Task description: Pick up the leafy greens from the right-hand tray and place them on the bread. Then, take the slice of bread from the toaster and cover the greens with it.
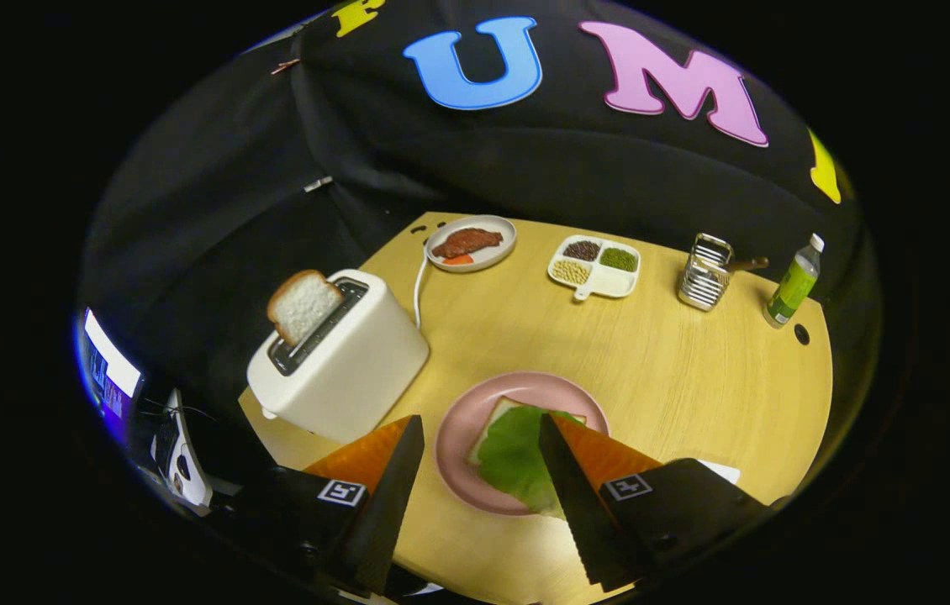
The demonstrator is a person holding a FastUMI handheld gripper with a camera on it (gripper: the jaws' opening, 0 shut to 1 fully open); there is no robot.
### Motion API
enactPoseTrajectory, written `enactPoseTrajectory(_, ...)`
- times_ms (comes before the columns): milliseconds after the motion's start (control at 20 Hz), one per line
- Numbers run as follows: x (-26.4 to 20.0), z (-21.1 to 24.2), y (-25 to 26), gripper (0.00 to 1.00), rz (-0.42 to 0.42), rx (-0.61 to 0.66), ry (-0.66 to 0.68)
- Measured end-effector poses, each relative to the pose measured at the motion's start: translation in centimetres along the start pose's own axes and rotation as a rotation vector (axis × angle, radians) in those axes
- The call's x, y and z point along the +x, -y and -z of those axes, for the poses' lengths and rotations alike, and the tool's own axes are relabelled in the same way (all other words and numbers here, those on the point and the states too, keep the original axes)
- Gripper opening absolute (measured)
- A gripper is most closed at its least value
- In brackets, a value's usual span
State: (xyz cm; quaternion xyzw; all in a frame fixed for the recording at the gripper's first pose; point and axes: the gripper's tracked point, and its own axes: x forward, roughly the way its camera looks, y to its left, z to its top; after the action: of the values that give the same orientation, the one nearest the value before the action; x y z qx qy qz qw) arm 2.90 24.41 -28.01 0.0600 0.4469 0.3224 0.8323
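Surface carries the toaster well to the left of and beyond the claw, and the pink plate lies between and just ahead of the fingers, with the greens already lying on the bread. Claw fingers stand wide apart, holding nothing. The slice stands tilted out of the toaster slot, long axis running along the slot; judged next: swing left and forward, fingers astride its faces.
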Motion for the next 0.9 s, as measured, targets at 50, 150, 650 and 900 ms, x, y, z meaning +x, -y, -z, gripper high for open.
enactPoseTrajectory(50,-0.5,-1.1,-1.3,0.87,-0.012,-0.023,0.021)
enactPoseTrajectory(150,-1.0,-3.1,-4.0,0.87,-0.046,-0.056,0.057)
enactPoseTrajectory(650,3.7,-9.0,-17.1,0.87,-0.136,-0.072,0.089)
enactPoseTrajectory(900,8.7,-9.3,-19.5,0.84,-0.075,-0.013,0.031)
